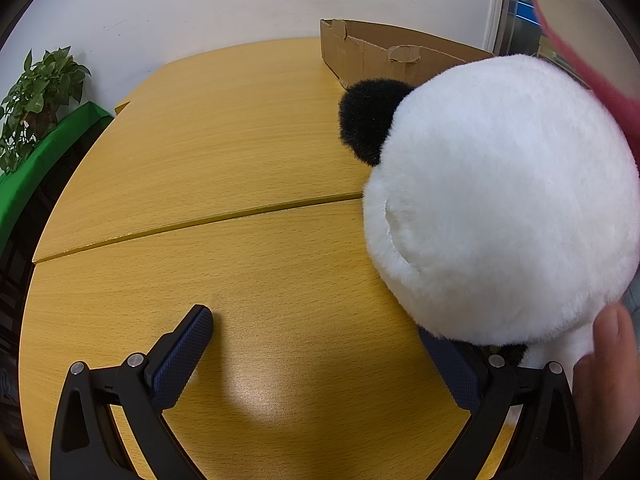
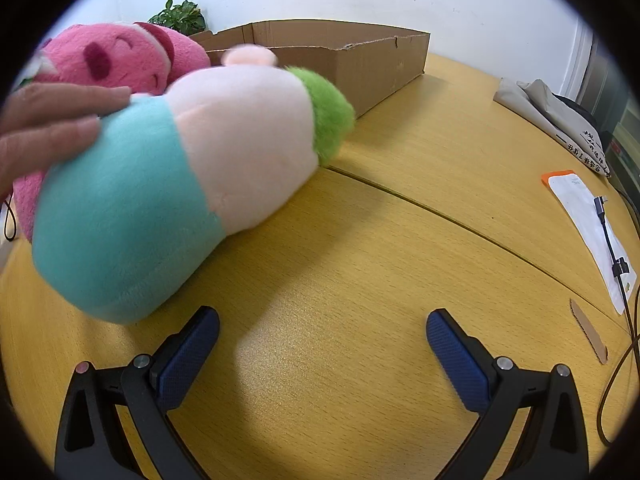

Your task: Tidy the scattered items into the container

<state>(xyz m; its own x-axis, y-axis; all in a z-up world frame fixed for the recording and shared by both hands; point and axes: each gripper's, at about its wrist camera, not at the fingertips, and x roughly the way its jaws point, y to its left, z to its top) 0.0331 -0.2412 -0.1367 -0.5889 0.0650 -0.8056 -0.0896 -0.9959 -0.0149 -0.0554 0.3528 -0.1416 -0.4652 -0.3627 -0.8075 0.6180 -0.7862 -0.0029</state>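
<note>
Your left gripper (image 1: 316, 356) sits low over the table (image 1: 240, 260), jaws spread wide with nothing between them; the right pad is partly hidden under the panda (image 1: 500, 200). The panda is round, white and fluffy with a black ear, resting on the table just beside that pad, and a bare hand (image 1: 608, 364) touches its lower edge. Your right gripper (image 2: 322, 352) hovers low too, jaws released and empty. Ahead on the left lies the teal, cream and green plush (image 2: 180, 184), soft and blurred, with a hand (image 2: 52, 124) on it. The pink plush (image 2: 120, 60) lies behind. The torn cardboard box (image 2: 360, 64) stands beyond both.
</note>
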